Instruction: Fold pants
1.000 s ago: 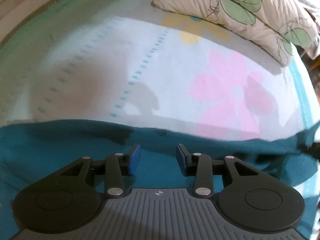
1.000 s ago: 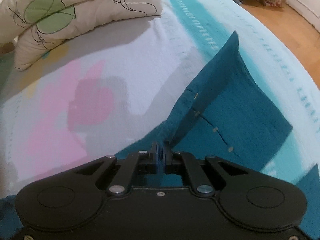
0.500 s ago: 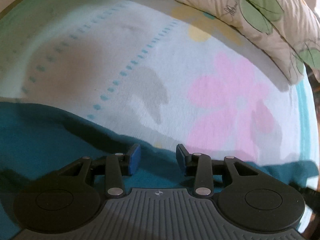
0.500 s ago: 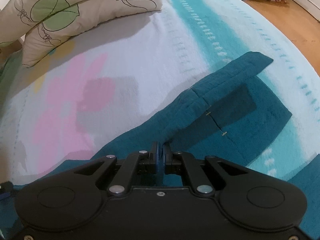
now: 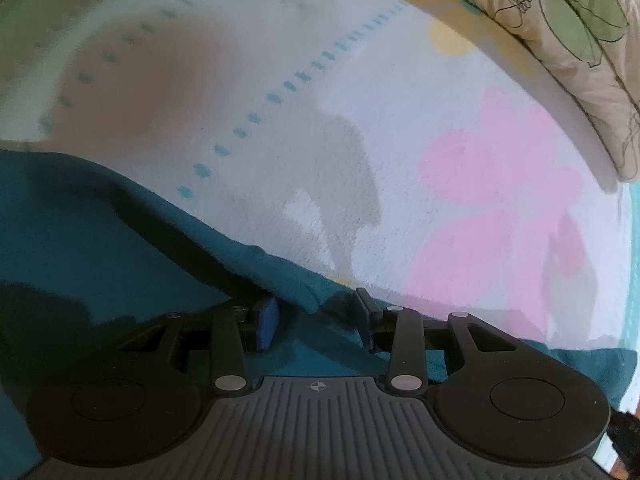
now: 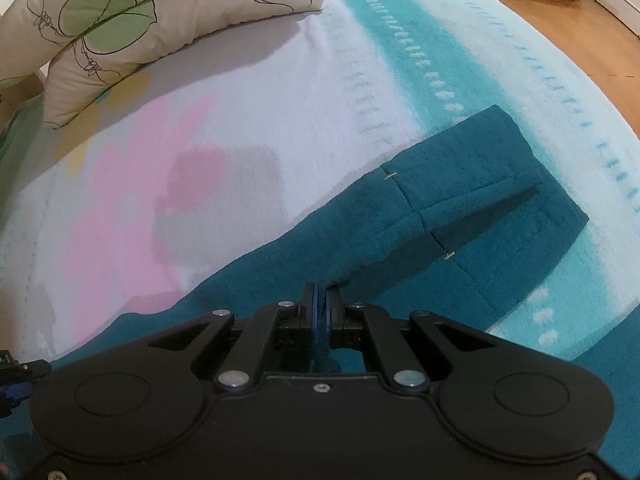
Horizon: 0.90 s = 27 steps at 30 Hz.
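Note:
The teal pants (image 6: 472,200) lie on the bed, their hem end stretched out to the right in the right wrist view. My right gripper (image 6: 322,304) is shut on a fold of the pants fabric and holds it low over the bed. In the left wrist view the pants (image 5: 100,240) fill the lower left, with a raised fold running to my left gripper (image 5: 316,316). That gripper is open, its blue pads on either side of the fabric edge, not closed on it.
The bed has a white blanket (image 5: 360,140) with pink flowers and teal stripes (image 6: 400,32). A leaf-print pillow (image 6: 140,20) lies at the head of the bed; it also shows in the left wrist view (image 5: 568,32). Wooden floor (image 6: 580,28) lies beyond the bed's right edge.
My right gripper has lowered the held pant leg from upright to nearly flat on the bed. My left gripper has moved to the pants' edge, still open.

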Tool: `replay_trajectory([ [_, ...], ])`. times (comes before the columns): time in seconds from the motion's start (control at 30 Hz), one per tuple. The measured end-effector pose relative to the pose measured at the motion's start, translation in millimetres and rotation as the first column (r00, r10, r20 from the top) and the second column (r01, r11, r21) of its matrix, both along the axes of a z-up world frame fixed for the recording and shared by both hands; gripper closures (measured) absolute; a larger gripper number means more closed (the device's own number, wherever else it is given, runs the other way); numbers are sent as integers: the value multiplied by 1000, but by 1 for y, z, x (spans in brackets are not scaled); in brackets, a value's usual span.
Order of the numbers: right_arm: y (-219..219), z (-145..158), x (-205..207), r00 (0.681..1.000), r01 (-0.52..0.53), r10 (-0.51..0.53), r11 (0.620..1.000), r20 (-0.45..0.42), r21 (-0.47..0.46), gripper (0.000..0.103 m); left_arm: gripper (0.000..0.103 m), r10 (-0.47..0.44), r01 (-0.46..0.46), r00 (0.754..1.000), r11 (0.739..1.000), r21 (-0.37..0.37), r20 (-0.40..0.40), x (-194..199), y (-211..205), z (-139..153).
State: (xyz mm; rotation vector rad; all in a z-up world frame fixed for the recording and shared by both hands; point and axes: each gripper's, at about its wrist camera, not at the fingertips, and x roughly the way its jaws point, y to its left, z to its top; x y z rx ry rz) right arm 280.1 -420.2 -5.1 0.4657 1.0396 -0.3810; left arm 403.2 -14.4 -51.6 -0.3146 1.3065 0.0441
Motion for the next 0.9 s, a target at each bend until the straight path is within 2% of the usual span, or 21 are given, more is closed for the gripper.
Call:
replay_trajectory([
  [0.03, 0, 0, 0, 1000, 1, -1, 1000, -1, 0, 96, 66, -3, 3, 1000, 1000, -9, 0, 2, 0, -1],
  [0.07, 0, 0, 0, 1000, 2, -2, 1000, -1, 2, 96, 72, -4, 4, 1000, 1000, -19, 0, 4, 0, -2],
  [0.1, 0, 0, 0, 1000, 3, -3, 1000, 4, 3, 96, 93, -3, 3, 1000, 999, -33, -1, 6, -1, -3],
  [0.13, 0, 0, -1, 1000, 5, -5, 1000, 10, 9, 96, 97, 5, -5, 1000, 999, -50, 5, 5, 0, -1],
  [0.23, -2, 5, -8, 999, 13, -14, 999, 33, 29, 96, 100, -3, 4, 996, 1000, -19, 86, -9, -5, 19],
  [0.33, -1, 20, -22, 998, 13, -15, 999, 61, 30, 96, 100, -86, 77, 983, 995, 62, 162, -32, -17, 51],
  [0.37, 0, 28, -30, 997, 10, -12, 1000, 75, 27, 96, 100, -54, 42, 986, 996, 76, 160, -42, -19, 64],
  [0.47, 2, 51, -61, 993, 0, -2, 1000, 115, 19, 96, 100, -95, 73, 965, 992, 98, 243, -84, -21, 103],
  [0.6, 7, 72, -117, 991, -16, 13, 1000, 136, 27, 96, 100, -180, 138, 935, 979, 152, 306, -147, -29, 134],
  [0.73, 14, 71, -178, 994, -9, 3, 999, 108, 48, 96, 100, -253, 204, 918, 962, 183, 307, -209, -31, 137],
  [0.9, 28, 41, -229, 1000, -7, 7, 999, 4, 54, 96, 100, -300, 252, 924, 944, 213, 236, -264, -27, 106],
])
